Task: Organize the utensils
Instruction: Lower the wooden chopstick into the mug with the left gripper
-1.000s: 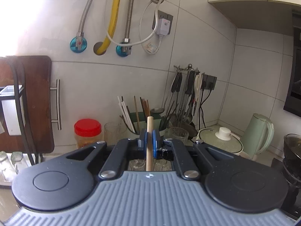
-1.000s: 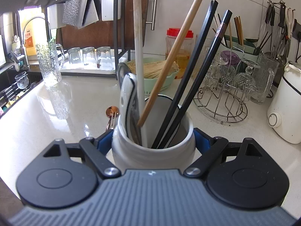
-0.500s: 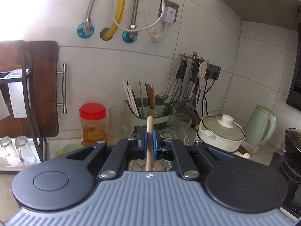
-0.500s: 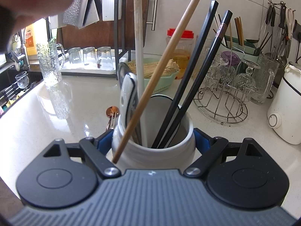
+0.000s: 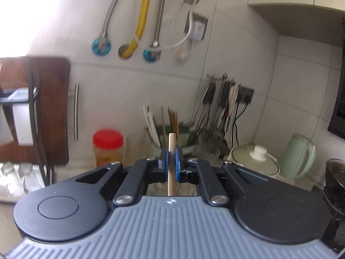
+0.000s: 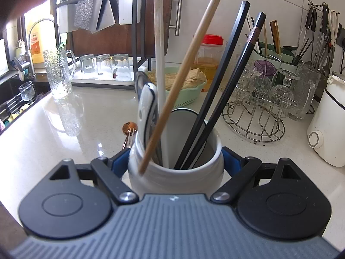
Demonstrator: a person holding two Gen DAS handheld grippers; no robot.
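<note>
My left gripper [image 5: 171, 159] is shut on a wooden chopstick [image 5: 171, 164], held upright high above the counter. In the right wrist view that chopstick [image 6: 189, 64] slants down, its lower tip at the near left rim of the white ceramic utensil holder [image 6: 174, 179]. My right gripper [image 6: 175, 161] is shut on the holder, which stands on the counter. The holder contains two black chopsticks [image 6: 224, 90], a white chopstick [image 6: 159, 69] and a spoon [image 6: 146, 112].
A copper spoon [image 6: 129, 128] lies on the white counter [image 6: 64, 133] behind the holder. A wire rack of glasses [image 6: 263, 108], a green basket [image 6: 185, 90], a red-lidded jar [image 6: 210, 54] and a white appliance [image 6: 327, 125] stand behind and to the right. A sink [image 6: 13, 99] is at far left.
The wooden chopstick's lower end came out of the holder over its left side and now sits at the rim. My left gripper view shifted and is blurred from motion. The holder has stayed put.
</note>
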